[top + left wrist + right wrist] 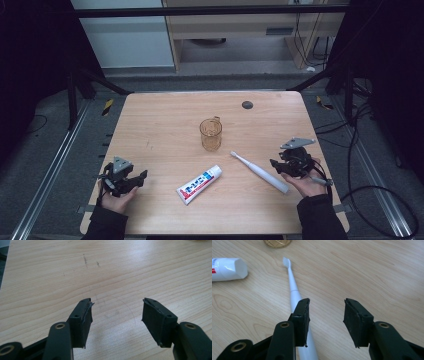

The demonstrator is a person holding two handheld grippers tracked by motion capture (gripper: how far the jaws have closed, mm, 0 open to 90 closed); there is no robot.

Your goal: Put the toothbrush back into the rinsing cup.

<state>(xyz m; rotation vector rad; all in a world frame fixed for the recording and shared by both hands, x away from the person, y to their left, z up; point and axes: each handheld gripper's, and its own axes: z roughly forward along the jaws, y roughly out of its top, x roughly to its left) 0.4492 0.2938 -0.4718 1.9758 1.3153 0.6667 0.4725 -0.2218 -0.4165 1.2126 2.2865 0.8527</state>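
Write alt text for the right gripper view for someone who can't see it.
Open black tongs hang over a pale wooden table, nothing between them; a white toothbrush lies flat, running under the left jaw, head pointing away. A white tube lies at the left edge and an amber cup base shows at the top.

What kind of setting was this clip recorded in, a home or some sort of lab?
Most likely a lab or recording workspace, not a home: the wooden table sits inside a dark metal frame, loose cables run across the grey floor, and the person works with handheld grippers.
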